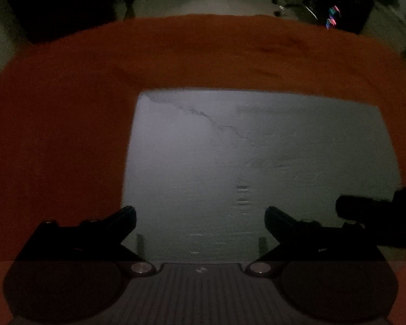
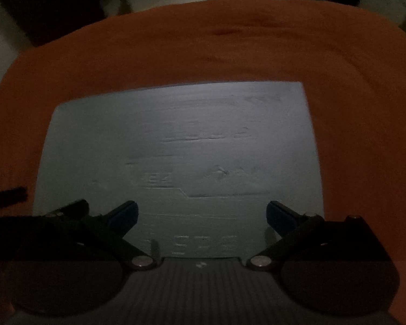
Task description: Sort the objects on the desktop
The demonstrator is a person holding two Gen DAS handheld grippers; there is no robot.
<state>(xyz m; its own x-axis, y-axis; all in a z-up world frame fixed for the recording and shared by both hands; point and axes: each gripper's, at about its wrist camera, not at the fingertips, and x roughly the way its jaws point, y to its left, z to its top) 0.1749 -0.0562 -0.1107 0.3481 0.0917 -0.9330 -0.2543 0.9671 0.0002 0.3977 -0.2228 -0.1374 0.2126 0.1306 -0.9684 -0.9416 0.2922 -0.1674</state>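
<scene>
Over a grey mat [image 1: 257, 162] on an orange cloth [image 1: 67, 108], the left gripper [image 1: 200, 218] hovers, jaws wide apart and empty. Beside it, the right gripper [image 2: 202, 212] is likewise spread and holds nothing.

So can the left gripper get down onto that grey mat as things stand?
Probably yes: the left gripper is open right over the grey mat, with nothing visible between them.

The orange cloth [image 1: 203, 54] covering the table looks soft, matt and slightly creased. On it lies a grey rectangular mat [image 2: 176, 135], matt, with scuffs and faint scratches. The ribbed grey plastic gripper body [image 2: 200, 292] carries shiny round metal pivot pins [image 2: 142, 261].
</scene>
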